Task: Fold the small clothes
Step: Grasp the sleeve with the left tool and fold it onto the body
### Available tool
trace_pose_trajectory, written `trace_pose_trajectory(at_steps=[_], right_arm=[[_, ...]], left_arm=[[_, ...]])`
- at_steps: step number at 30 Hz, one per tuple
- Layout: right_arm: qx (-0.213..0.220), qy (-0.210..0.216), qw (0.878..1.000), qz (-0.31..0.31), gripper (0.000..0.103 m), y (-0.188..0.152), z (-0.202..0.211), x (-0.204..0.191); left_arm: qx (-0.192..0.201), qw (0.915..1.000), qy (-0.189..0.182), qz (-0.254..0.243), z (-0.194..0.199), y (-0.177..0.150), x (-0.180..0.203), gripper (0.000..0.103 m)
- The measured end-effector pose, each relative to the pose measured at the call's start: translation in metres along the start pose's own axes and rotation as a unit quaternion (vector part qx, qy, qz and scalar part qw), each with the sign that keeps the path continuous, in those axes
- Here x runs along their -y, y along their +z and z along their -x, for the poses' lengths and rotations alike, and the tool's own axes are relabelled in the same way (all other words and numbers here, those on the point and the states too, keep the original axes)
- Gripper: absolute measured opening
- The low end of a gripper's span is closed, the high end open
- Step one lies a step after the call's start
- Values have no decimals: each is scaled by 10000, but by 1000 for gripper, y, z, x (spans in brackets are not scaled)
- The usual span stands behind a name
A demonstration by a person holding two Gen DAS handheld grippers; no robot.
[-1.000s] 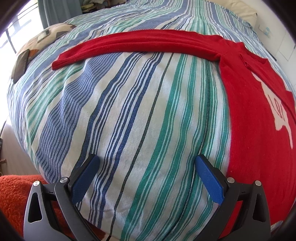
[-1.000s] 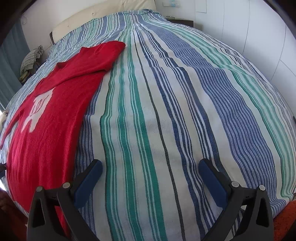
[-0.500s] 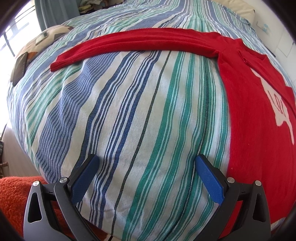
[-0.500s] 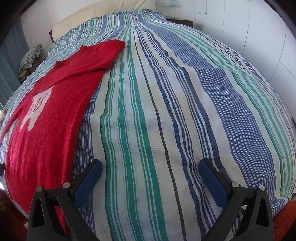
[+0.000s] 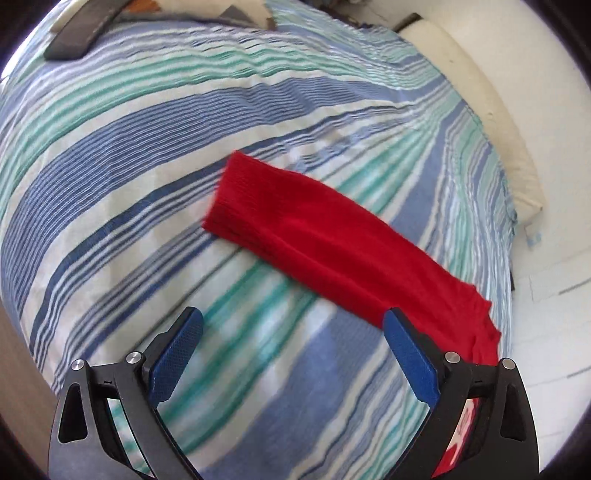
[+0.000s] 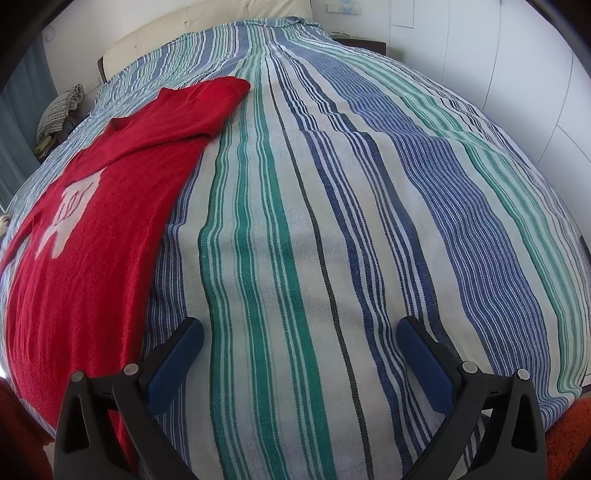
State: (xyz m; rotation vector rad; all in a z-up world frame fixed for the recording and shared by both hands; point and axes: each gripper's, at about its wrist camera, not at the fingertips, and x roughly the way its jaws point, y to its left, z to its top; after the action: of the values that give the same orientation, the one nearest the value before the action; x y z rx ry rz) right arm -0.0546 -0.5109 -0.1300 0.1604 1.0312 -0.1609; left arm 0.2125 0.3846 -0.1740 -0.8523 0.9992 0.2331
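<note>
Red sweater (image 6: 92, 229) flat on bed (image 6: 332, 221). Sleeve (image 5: 314, 240) just ahead of L tongs (image 5: 291, 350), long axis near-right to far-left. Both tongs spread, empty. R tongs (image 6: 299, 362) farther off; L nearer.

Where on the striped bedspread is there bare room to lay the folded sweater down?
The widest free patch is the striped bedspread right of the red knit sweater, running to the cream headboard. Another lies beyond the red sleeve, bordered by the dark flat object. The left side is crowded by the sweater. Both the left gripper and right gripper are open.
</note>
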Motion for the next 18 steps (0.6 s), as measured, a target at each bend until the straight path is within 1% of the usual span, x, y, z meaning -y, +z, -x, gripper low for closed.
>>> trace_pose_trajectory(at_steps=[1, 2, 4, 6, 7, 8, 9, 10, 11, 13, 14, 15, 16, 17, 18], right_arm=[[3, -2, 10000, 3, 103, 0, 0, 0], [7, -8, 10000, 9, 103, 0, 0, 0], [12, -26, 10000, 19, 103, 1, -1, -1], [12, -51, 10000, 28, 103, 1, -1, -2], [11, -64, 10000, 29, 103, 1, -1, -2], [12, -72, 10000, 24, 103, 1, -2, -2], [13, -79, 10000, 14, 103, 1, -2, -2], [15, -82, 10000, 3, 103, 2, -2, -2], [14, -79, 10000, -1, 103, 2, -2, -2], [15, -62, 10000, -4, 103, 2, -2, -2], [14, -55, 10000, -5, 103, 2, -2, -2], [8, -56, 10000, -2, 103, 2, -2, -2], [-1, -57, 10000, -2, 103, 2, -2, -2], [-11, -55, 10000, -5, 103, 2, -2, -2], [-22, -51, 10000, -9, 103, 3, -2, -2]], left_arm=[[9, 9999, 6, 143, -6, 6, -7, 87], [77, 9997, -25, 235, -10, 12, -11, 85], [303, 9989, -88, 358, -12, 20, -10, 84], [460, 9978, -149, 449, -17, 29, -5, 72], [488, 9975, -147, 495, -21, 33, -4, 52], [478, 9973, -148, 540, -25, 35, -3, 9], [435, 9974, -94, 573, -27, 36, -1, 7], [530, 9972, -3, 531, -23, 37, 4, 5], [697, 9970, 47, 345, -14, 36, 16, 5], [981, 9945, 52, -370, 7, 35, 57, 5], [1087, 9906, 37, -825, 18, 31, 88, 5], [1166, 9849, -52, -1278, 29, 26, 119, 5], [1216, 9770, -193, -1740, 39, 18, 155, 5], [1269, 9667, -334, -2199, 49, 7, 194, 5], [1311, 9545, -504, -2632, 56, -4, 231, 5]])
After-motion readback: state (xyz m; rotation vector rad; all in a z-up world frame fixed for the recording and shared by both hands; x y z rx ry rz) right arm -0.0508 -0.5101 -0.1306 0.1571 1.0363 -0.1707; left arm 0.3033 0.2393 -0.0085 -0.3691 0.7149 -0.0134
